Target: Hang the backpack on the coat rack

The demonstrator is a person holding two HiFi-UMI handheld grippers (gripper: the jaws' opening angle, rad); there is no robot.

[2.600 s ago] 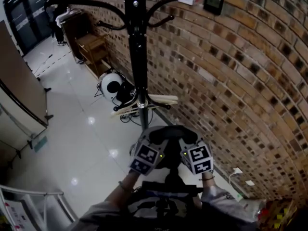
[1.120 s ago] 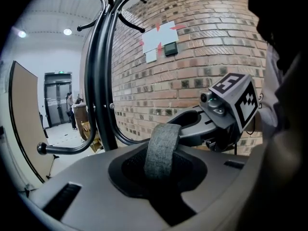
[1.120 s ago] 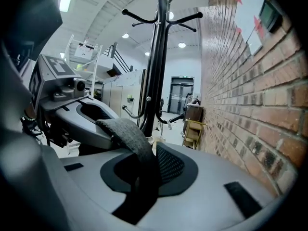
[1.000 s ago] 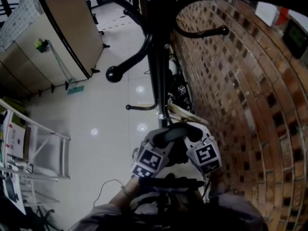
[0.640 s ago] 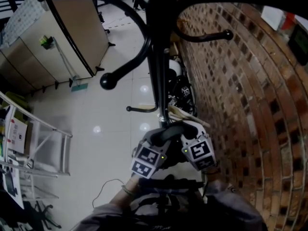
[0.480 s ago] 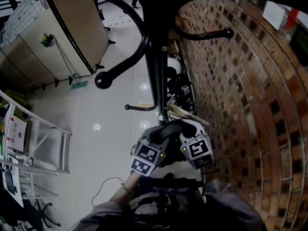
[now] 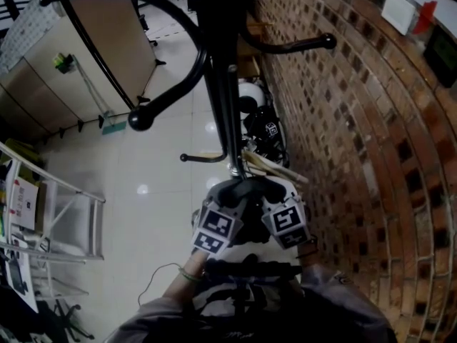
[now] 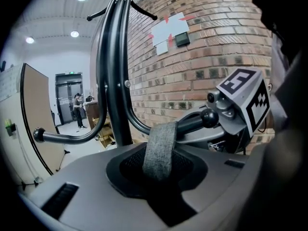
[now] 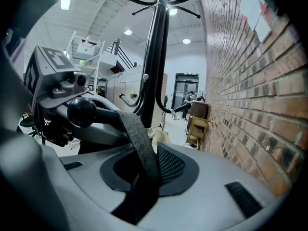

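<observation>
A black coat rack point(image 7: 221, 84) stands by the brick wall, its curved arms ending in knobs. The grey backpack point(image 8: 96, 196) fills the bottom of both gripper views. Its grey top loop point(image 8: 161, 148) lies over one rack arm, just behind that arm's knob point(image 8: 209, 118); the right gripper view shows the same loop point(image 9: 137, 138) and knob point(image 9: 82, 110). My left gripper point(image 7: 218, 227) and right gripper point(image 7: 284, 224) sit on either side of the backpack's top, holding it. The backpack hides both sets of jaws. The right jaws are opening.
The brick wall point(image 7: 371, 156) runs close on the right. At the rack's foot lie a white round device point(image 7: 250, 98) and pale wooden pieces point(image 7: 275, 166). A metal frame rack point(image 7: 64, 213) and a brown partition point(image 7: 93, 48) stand to the left. A cable point(image 7: 153, 277) trails on the shiny floor.
I have come up close to the rack. Over the last second both grippers and the backpack sank a little, and the loop stays over the arm.
</observation>
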